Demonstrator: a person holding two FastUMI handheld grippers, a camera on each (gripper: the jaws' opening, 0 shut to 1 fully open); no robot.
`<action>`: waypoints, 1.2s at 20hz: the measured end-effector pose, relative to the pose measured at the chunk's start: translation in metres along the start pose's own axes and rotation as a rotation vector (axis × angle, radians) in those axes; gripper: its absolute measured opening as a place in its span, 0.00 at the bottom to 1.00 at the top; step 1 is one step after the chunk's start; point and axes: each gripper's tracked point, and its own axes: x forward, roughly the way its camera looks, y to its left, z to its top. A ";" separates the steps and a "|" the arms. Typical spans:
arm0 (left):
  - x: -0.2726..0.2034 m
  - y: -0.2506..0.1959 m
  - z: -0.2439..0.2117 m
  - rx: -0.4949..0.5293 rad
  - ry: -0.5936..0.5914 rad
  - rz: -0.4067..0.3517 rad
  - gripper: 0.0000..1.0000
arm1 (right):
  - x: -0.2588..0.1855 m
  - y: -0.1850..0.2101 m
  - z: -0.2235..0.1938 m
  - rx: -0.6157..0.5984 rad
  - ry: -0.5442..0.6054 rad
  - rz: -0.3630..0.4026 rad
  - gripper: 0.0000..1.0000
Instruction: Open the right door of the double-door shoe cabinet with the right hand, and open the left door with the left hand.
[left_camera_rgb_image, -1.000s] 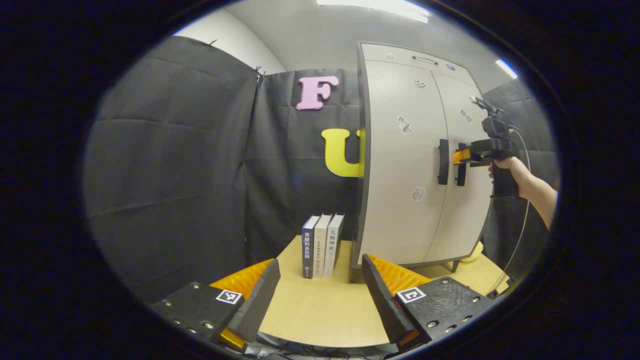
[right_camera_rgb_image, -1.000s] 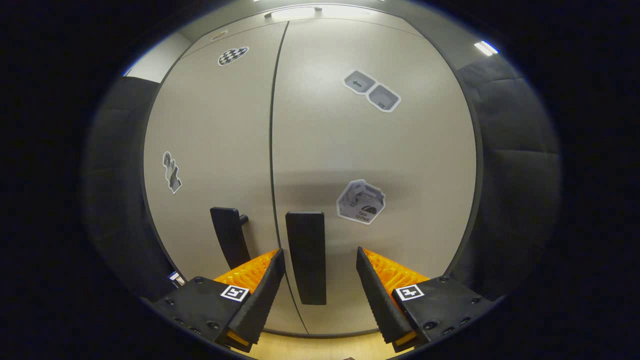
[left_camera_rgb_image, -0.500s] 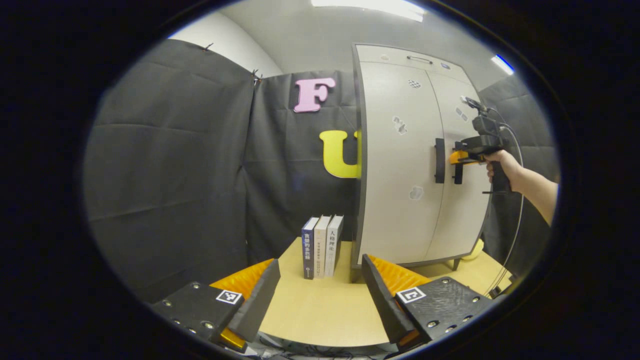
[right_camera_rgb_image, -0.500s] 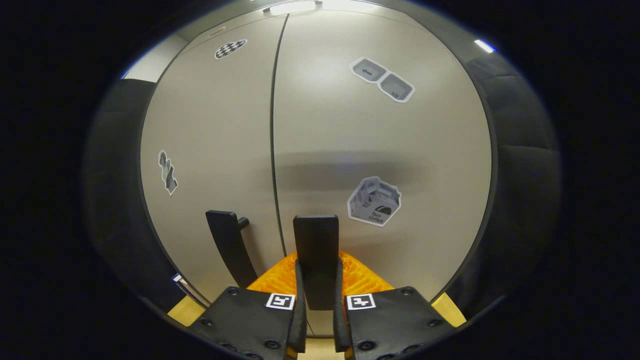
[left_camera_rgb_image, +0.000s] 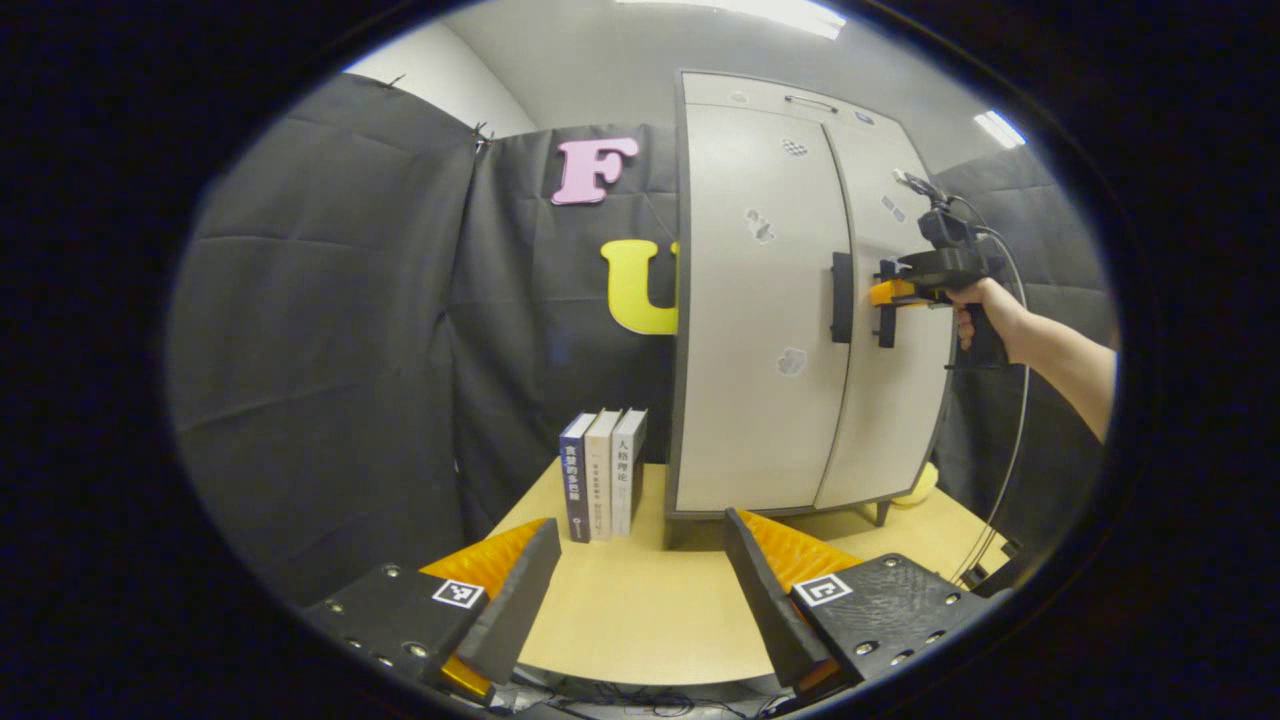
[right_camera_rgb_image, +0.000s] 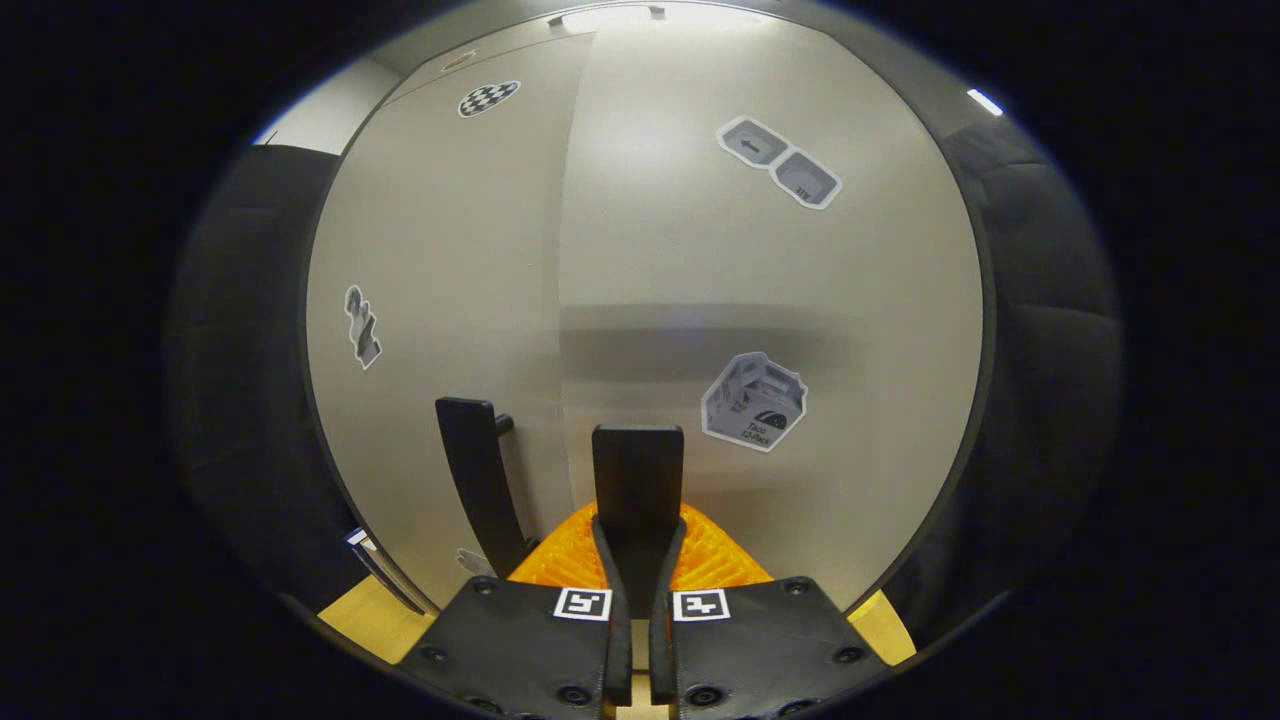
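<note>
In the right gripper view, the right gripper (right_camera_rgb_image: 632, 560) is sitting clamped, both fingers pressing on the right door handle (right_camera_rgb_image: 637, 480), which is rising straight up from between them. Just to the left of it, the left door handle (right_camera_rgb_image: 478, 480) is standing free on the left door (right_camera_rgb_image: 450, 260), and the right door (right_camera_rgb_image: 770, 280) is spreading out ahead and to the right with a few stickers on it. The seam between the two doors looks soft and blurred here, so I cannot tell whether the right door is ajar. Over in the left gripper view, the left gripper (left_camera_rgb_image: 640, 575) is hanging with its fingers spread wide apart and gripping nothing, low over the wooden table (left_camera_rgb_image: 640, 620). Ahead of it, a little to the left, three books (left_camera_rgb_image: 601, 487) are standing upright on the table just beside the shoe cabinet (left_camera_rgb_image: 760, 330). Farther off, up and to the right, a hand (left_camera_rgb_image: 985, 315) is holding the right gripper (left_camera_rgb_image: 888, 293) against the cabinet's right handle, well apart from the left gripper.
</note>
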 end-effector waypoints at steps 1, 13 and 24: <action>0.002 -0.006 0.002 -0.001 -0.003 -0.017 0.96 | -0.001 -0.001 0.000 0.000 0.005 0.004 0.09; 0.002 -0.060 0.052 0.070 -0.055 0.002 0.96 | -0.011 -0.007 -0.002 0.014 -0.006 0.154 0.09; -0.040 -0.139 0.058 0.012 -0.075 0.119 0.95 | -0.015 -0.013 -0.003 -0.008 -0.014 0.363 0.09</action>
